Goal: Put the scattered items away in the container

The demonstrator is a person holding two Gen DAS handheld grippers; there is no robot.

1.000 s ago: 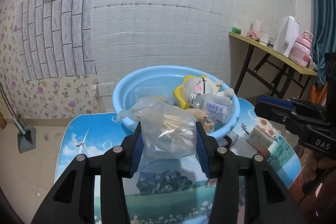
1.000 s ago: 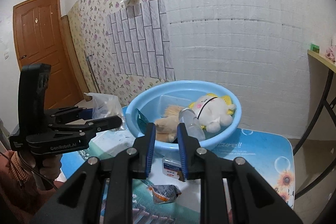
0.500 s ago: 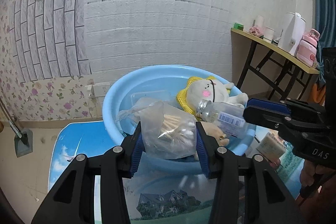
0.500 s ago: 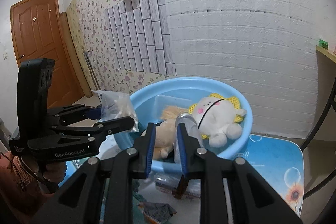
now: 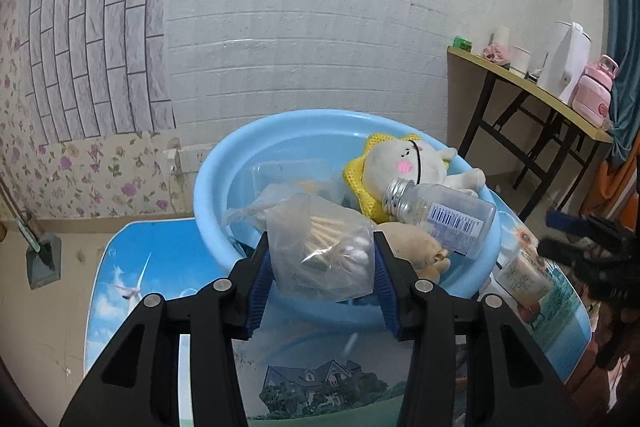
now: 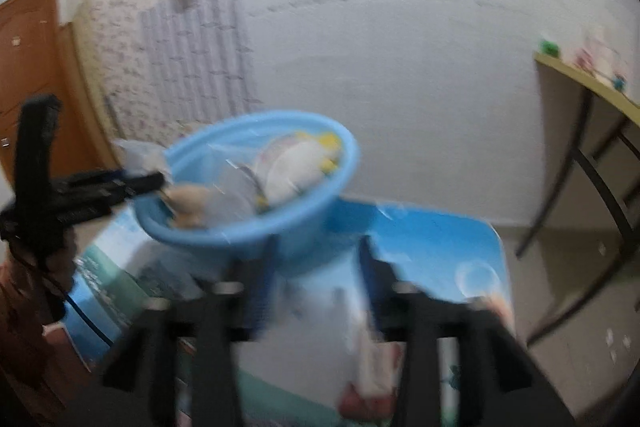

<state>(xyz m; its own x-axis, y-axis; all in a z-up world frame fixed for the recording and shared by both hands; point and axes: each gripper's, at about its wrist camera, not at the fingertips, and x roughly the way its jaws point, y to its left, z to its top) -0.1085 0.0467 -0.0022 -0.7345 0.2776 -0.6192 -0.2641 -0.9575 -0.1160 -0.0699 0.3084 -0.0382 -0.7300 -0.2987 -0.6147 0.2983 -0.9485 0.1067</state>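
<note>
While the low table (image 5: pixel 132 291) with its printed landscape top carried everything, the blue basin (image 5: pixel 224 163) stood toward its far edge, reaching almost to the wall side. Inside the basin, a white plush toy (image 5: pixel 396 163) with a yellow frill lay against the far right rim, and a tan soft toy (image 5: pixel 416 247) lay at the near right rim. A clear plastic bottle (image 5: pixel 444 215) rested tilted across both toys, its threaded neck pointing into the basin and its base over the right rim. The left gripper (image 5: pixel 322 267) was clamped on a clear bag of cotton swabs (image 5: pixel 324 251), its jaws just beginning to ease apart, the bag hanging over the basin's near rim. A small wrapped packet (image 5: pixel 520 275) lay on the table near its right edge, just outside the basin. The right gripper (image 6: pixel 316 267), badly blurred, was opening with nothing between its jaws, over the table's near side.
</note>
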